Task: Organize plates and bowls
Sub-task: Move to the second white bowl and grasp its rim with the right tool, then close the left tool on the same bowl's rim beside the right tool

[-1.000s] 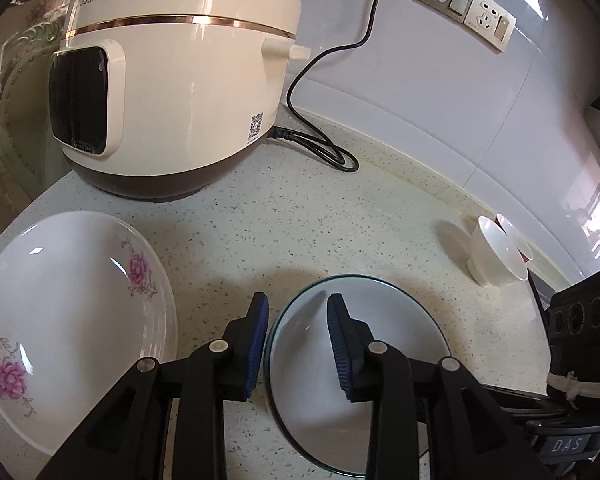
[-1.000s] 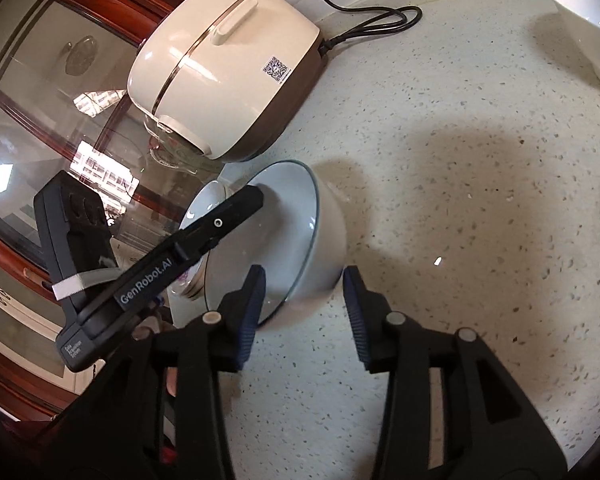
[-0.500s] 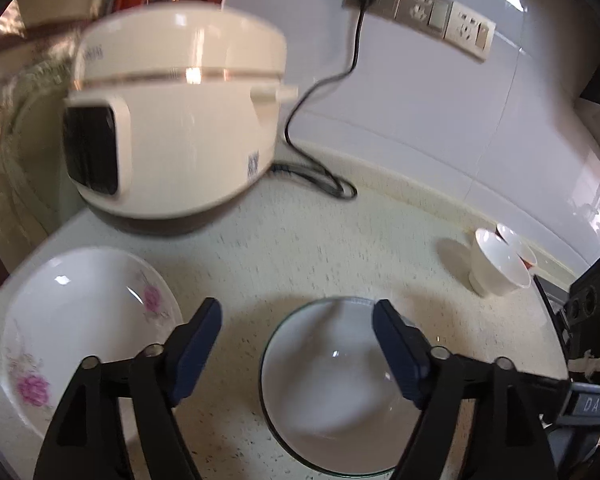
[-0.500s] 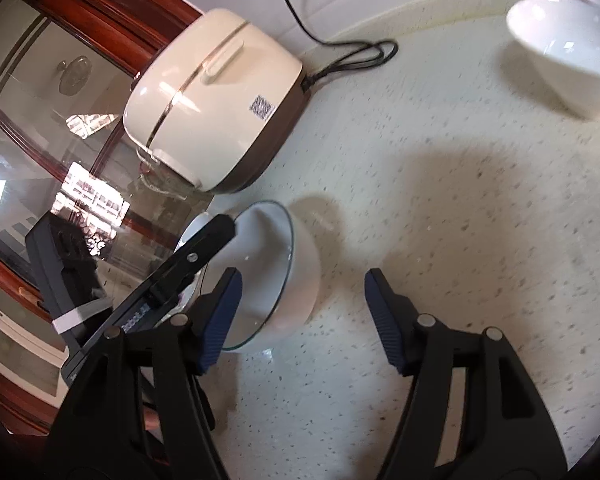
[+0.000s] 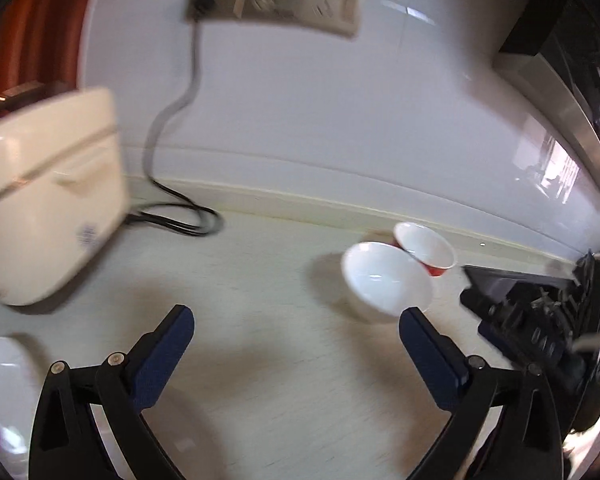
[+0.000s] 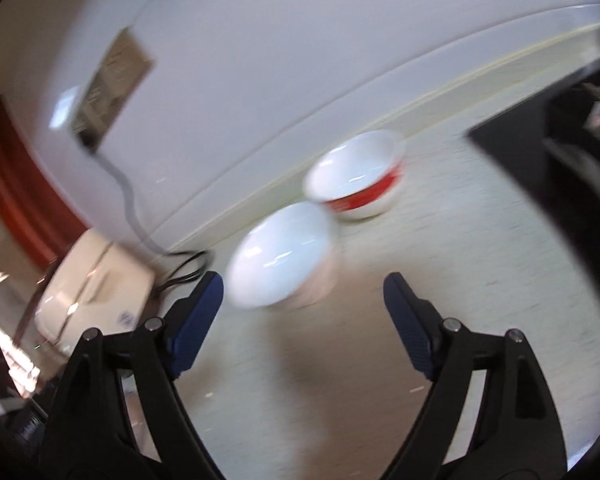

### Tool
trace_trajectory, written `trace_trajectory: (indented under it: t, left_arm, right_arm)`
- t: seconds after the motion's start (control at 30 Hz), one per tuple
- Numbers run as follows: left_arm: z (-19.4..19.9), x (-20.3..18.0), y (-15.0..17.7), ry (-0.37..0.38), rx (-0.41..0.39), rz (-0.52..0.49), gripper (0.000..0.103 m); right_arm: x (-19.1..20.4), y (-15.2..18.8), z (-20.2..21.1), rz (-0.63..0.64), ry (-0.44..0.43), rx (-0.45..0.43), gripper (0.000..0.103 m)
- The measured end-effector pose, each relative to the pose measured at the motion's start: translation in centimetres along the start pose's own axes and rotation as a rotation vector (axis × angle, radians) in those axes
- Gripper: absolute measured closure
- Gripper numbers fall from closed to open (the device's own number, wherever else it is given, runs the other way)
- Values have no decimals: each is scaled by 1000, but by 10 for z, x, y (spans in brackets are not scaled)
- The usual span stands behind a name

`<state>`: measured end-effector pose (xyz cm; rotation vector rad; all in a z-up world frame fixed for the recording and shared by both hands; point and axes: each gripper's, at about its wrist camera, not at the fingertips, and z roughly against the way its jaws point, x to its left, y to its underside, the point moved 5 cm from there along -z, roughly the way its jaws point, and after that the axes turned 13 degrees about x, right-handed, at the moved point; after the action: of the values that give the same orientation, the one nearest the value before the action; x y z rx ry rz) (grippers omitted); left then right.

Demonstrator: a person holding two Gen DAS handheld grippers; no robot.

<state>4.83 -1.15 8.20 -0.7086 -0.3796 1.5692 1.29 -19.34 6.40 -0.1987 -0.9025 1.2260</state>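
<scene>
White bowl beyond empty jaws

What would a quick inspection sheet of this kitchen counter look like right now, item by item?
Surface: pale speckled counter, blurred by camera motion.
Job's things: plain white bowl and red-banded bowl stand close together near the wall; whether they touch cannot be told. Edge of a white plate at lower left.
Clutter: cream rice cooker on the counter; dark appliance at the right.
Grippers: left gripper and right gripper both open, having just widened, nothing between the fingers.
Cables: black cord runs from the cooker up to the wall sockets, slack coiled on the counter.
Surroundings: glossy white wall, reddish wooden frame at left.
</scene>
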Motion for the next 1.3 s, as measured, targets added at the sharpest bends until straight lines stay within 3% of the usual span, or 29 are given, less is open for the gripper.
trace_trajectory:
  t: [0.2, 0.33, 0.43, 0.53, 0.67, 0.77, 0.87, 1.03, 1.23, 1.27, 1.3]
  left_arm:
    - [-69, -16, -34, 46, 80, 116, 0]
    - [-109, -12, -35, 75, 159, 184, 0]
    - [-130, -6, -31, 106, 216, 210, 0]
    - [-135, -4, -31, 134, 211, 234, 0]
    - [-141, -6, -30, 140, 221, 230, 0]
    - [-147, -4, -29, 152, 237, 240, 1]
    - [-148, -5, -29, 141, 238, 232, 4]
    - [-147, -1, -27, 108, 250, 234, 27]
    - [-148, -11, -21, 136, 289, 198, 62]
    - [-146, -13, -20, 148, 287, 193, 72]
    - [-144, -16, -19, 163, 288, 188, 91]
  right_arm:
    - [-19, -4, -14, -41, 42, 47, 19]
    - [-21, -5, -25, -40, 76, 65, 19]
    - [-22, -3, -33, -41, 63, 88, 19]
    - [-17, -6, -41, -38, 10, 96, 20]
    - [-14, -16, -60, -89, -77, 136, 28]
    - [-15, -19, -80, -124, -55, 211, 41]
    - [-14, -21, -98, -146, -73, 297, 47]
    - [-4, -26, -107, -96, -23, 367, 51]
    - [1, -15, -106, -88, -87, 400, 53]
    - [2, -14, -104, -86, -82, 390, 58]
    - [4, -14, -103, -86, -93, 385, 66]
